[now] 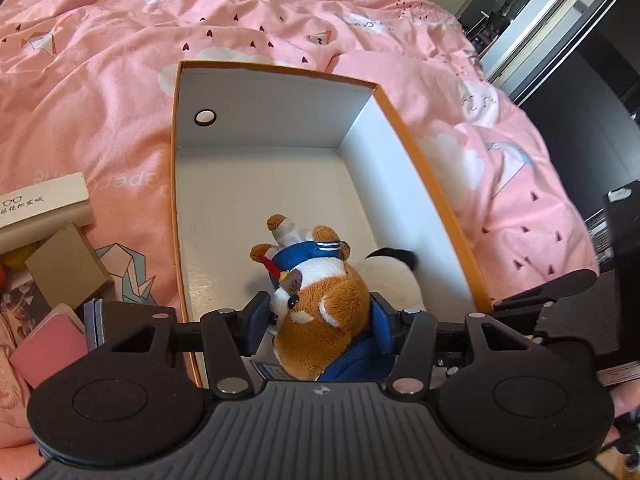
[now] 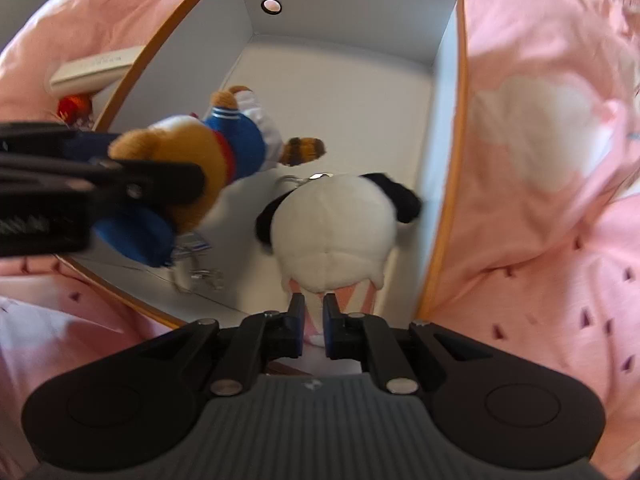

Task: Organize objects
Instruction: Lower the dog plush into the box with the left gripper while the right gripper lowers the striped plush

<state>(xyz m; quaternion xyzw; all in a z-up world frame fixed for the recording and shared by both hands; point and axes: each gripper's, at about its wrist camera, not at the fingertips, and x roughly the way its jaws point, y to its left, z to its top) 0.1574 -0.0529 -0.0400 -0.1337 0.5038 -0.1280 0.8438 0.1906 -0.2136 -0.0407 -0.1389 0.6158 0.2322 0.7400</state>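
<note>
An open box with an orange rim and white inside lies on the pink bedding. My left gripper is shut on a brown plush animal in a blue sailor outfit, head towards the camera, over the box's near left part. In the right wrist view the same plush hangs from one black left finger inside the box. A white and black panda plush sits in the near right part of the box. My right gripper is shut on the panda's pink-striped end.
Left of the box lie a white glasses case, a brown cardboard box and a pink item. A metal key ring hangs below the brown plush. The pink duvet surrounds the box; dark furniture stands right.
</note>
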